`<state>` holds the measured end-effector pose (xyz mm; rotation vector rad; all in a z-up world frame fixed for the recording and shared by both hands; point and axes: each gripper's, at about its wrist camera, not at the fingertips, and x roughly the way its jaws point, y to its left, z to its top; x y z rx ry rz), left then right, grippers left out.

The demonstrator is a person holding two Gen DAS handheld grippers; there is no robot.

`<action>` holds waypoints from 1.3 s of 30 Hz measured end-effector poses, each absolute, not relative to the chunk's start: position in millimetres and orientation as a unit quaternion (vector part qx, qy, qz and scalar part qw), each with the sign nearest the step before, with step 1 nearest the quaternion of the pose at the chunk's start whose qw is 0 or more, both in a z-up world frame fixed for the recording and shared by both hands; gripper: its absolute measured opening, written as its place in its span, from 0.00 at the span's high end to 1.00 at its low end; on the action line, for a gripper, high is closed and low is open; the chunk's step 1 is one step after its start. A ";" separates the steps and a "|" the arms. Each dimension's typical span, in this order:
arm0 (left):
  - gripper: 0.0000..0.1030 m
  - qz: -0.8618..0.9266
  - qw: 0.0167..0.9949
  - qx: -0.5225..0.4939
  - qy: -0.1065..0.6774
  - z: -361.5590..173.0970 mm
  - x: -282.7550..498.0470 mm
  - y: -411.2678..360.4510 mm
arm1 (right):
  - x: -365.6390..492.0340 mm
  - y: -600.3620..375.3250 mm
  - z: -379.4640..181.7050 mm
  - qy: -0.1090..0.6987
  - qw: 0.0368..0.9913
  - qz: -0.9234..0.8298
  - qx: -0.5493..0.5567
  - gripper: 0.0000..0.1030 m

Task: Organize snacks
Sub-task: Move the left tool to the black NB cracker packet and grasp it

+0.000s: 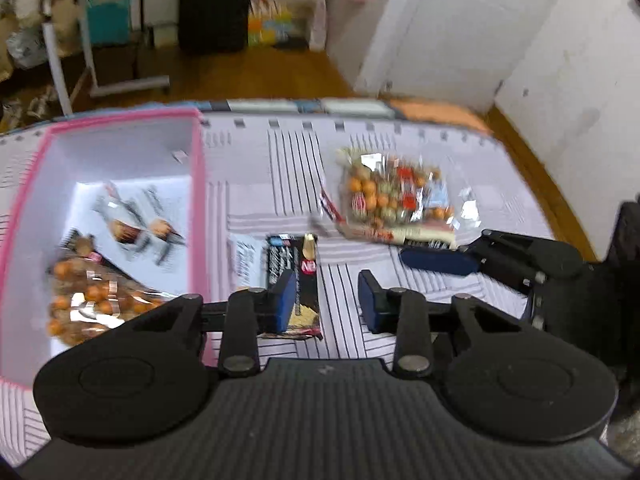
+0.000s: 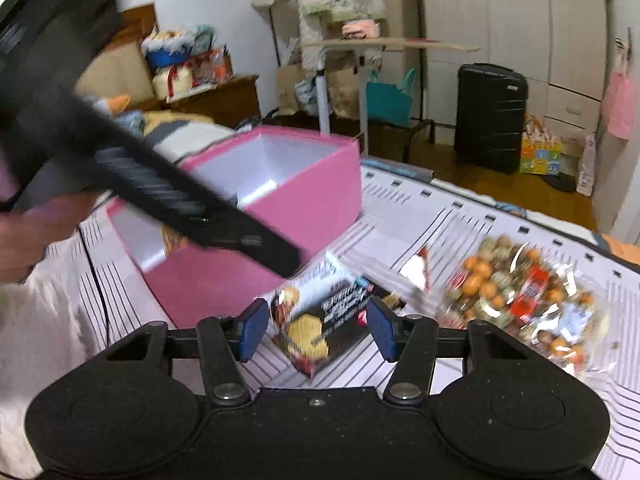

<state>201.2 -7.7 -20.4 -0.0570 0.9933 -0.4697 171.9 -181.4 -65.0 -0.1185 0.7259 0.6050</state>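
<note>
Snack packet [image 2: 320, 330], black-and-white, lies flat between right gripper [image 2: 316, 330] jaws, apart, not pressing. Left gripper [image 1: 326, 300] jaws apart, empty, same packet at its 9 o'clock. Clear nut bag [image 2: 520, 300] at 2 o'clock, pink box [image 1: 196, 200] at 10 o'clock, holding more snacks.

Black hard-shell suitcase [image 2: 490, 116] upright on wood floor [image 2: 472, 168], by white wardrobe [image 2: 516, 20]. Teal bag [image 2: 390, 100] under white-legged side table [image 2: 384, 46]. Pink bag [image 2: 620, 104] hangs at right. Striped cloth [image 1: 288, 168] over the surface.
</note>
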 end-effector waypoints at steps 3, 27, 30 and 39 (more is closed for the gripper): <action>0.69 -0.218 0.840 -0.003 0.497 -50.6 220.3 -31.0 | 177.3 -172.7 -88.6 0.362 0.881 0.296 -0.071 0.44; 0.60 -0.160 0.798 -0.061 0.578 -147.0 265.7 -30.7 | 180.9 -146.2 -137.7 0.384 0.874 0.279 -0.107 0.29; 0.60 -0.172 0.785 -0.087 0.589 -150.0 265.0 -27.1 | 181.1 -150.4 -140.1 0.395 0.873 0.273 -0.085 0.24; 0.61 -0.169 0.798 -0.081 0.573 -154.1 255.6 -32.5 | 179.5 -134.6 -158.6 0.357 0.898 0.244 -0.082 0.18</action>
